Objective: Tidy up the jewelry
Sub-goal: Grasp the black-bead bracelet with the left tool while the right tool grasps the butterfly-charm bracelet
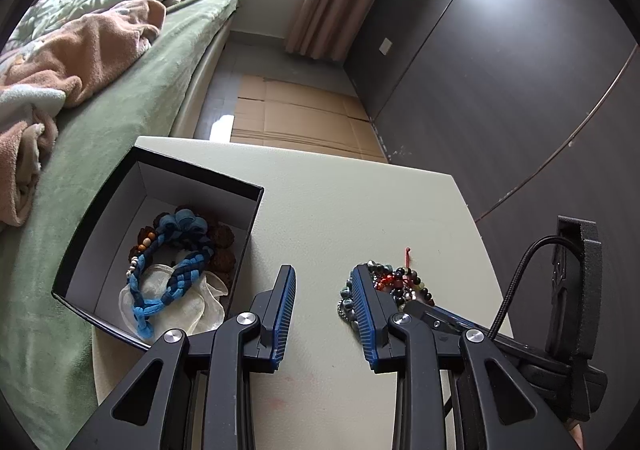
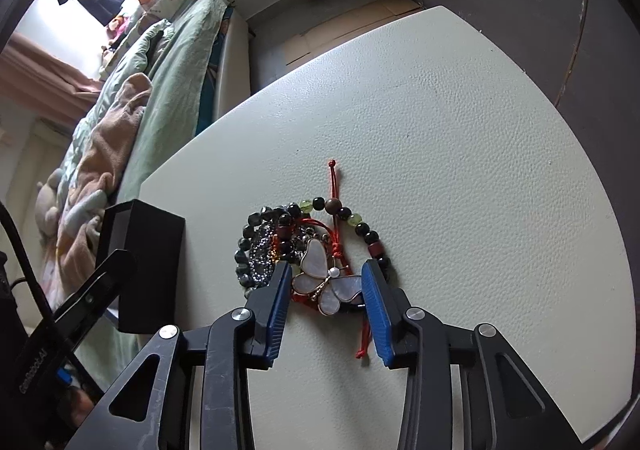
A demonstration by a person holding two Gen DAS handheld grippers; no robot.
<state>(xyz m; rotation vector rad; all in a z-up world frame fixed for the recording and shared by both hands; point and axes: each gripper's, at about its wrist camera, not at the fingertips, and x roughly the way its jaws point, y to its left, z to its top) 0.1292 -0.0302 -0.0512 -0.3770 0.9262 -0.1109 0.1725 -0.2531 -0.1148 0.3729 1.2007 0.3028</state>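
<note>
Surface: a pale, grainy surface [image 2: 460,138] stands beside a bed [image 1: 132,98] with a green sheet.
Box: a black box [image 1: 256,206] with white inner walls sits at the left part of the surface, open on top.
Inside the box: a blue braided bracelet [image 1: 176,270], a string of dark brown rough beads [image 1: 222,256] and a white sheer pouch [image 1: 188,306].
Jewelry pile: a heap of beaded bracelets [image 2: 280,234] lies on the surface right of the box, with a red cord [image 2: 333,186] and a mother-of-pearl butterfly pendant [image 2: 326,282] on top.
Left hand-held gripper [image 1: 326,290]: jaws are partly open with only bare surface between them; the right finger stands at the left edge of the pile.
Right hand-held gripper [image 2: 326,290]: jaws are partly open around the butterfly pendant; the pads stand just beside its wings, and I cannot tell if they press it.
Writing: white letters on the body of the left hand-held gripper, seen in the right wrist view, look like "GenRobot.AI" [image 2: 34,366].
</note>
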